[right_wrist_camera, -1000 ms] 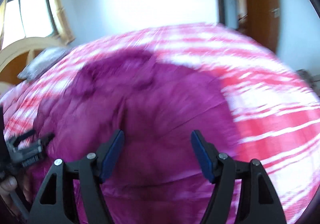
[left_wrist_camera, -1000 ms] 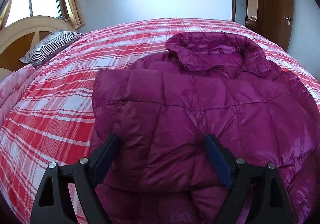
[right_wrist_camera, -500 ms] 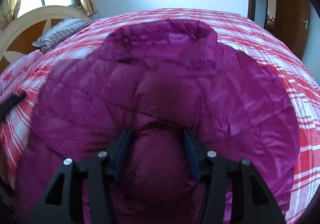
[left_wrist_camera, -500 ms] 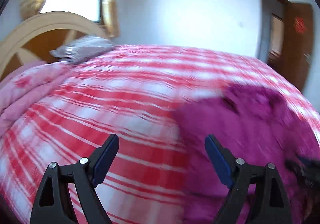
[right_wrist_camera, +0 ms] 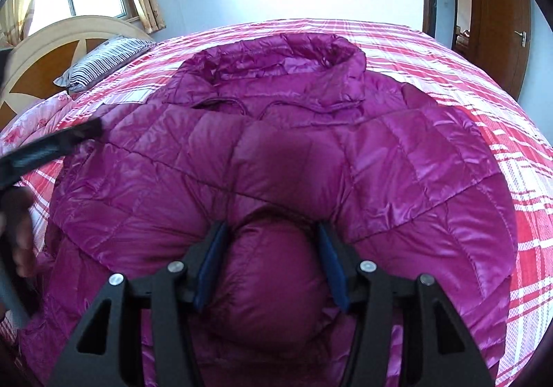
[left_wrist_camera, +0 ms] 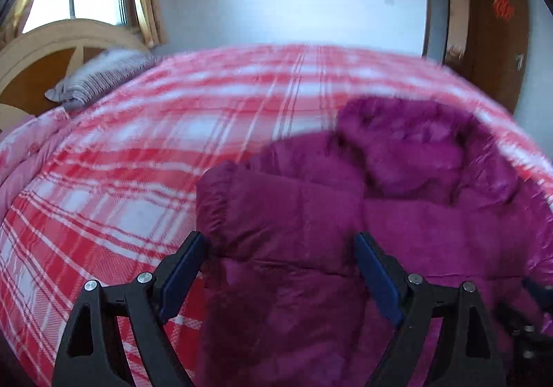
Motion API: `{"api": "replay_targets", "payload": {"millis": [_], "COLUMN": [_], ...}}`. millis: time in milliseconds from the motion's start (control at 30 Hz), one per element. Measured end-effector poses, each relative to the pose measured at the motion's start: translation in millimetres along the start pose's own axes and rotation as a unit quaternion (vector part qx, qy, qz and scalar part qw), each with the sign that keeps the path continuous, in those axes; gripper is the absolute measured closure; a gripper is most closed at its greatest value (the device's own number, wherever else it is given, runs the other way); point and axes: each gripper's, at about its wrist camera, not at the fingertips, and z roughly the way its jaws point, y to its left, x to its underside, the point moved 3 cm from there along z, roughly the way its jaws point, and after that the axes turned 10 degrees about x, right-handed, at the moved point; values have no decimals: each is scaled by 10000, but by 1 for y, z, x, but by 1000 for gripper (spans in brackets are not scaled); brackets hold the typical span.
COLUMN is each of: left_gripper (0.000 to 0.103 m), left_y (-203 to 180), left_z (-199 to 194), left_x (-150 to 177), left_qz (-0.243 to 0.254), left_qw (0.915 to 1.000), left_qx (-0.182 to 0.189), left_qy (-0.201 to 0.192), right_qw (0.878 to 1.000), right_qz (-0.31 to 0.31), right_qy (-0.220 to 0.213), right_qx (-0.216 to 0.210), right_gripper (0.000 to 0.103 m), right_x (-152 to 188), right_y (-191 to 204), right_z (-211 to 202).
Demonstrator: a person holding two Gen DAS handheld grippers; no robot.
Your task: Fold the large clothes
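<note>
A magenta quilted puffer jacket (right_wrist_camera: 311,152) lies on the red plaid bed, collar toward the far side. My right gripper (right_wrist_camera: 273,262) is shut on a puffy fold of the jacket near its lower edge. My left gripper (left_wrist_camera: 276,276) is open, its blue pads straddling the jacket's left edge (left_wrist_camera: 276,235) without squeezing it. The left gripper also shows blurred at the left edge of the right wrist view (right_wrist_camera: 45,148).
The red and white plaid bedspread (left_wrist_camera: 155,152) covers the bed. A striped pillow (right_wrist_camera: 103,62) lies by the rounded headboard (right_wrist_camera: 45,52) at the far left. A pink quilt (left_wrist_camera: 20,152) lies along the left side. A brown door (right_wrist_camera: 501,13) stands at the far right.
My right gripper closed on a fold of the jacket and holds it. My left gripper swung left over the bedspread, then came back to the jacket's left edge, still open.
</note>
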Motion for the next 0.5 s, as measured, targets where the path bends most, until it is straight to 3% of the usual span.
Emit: {"api": "replay_targets", "payload": {"millis": [33,133,233,367,400,500], "left_gripper": [14,6,6,6,6,6], "left_y": [5,31,45,58,65,69], "left_z": [6,20,12,-22,-36,-59], "left_x": [3,15,17,10,4,-11], "left_qz": [-93,-827,-1224,-1311,-1379,-1554], "left_qw": [9999,9952,9900,9903,9885,9816], "left_qx": [-52,370,669,269,-59,-356], "left_qy": [126,380,226,-361,-614,-1053], "right_qw": [10000,10000,10000,10000,10000,10000], "right_qz": [0,23,-30,-71,-66,-64], "right_qy": [-6,-21,-41,-50,-51,-59], "right_qx": [-5,-62,-45,6,0,4], "right_gripper": [46,44,43,43,43,43], "right_x": [0,1,1,1,1,1], "right_y": [0,0,2,3,3,3], "right_z": [0,0,0,1,1,1]}}
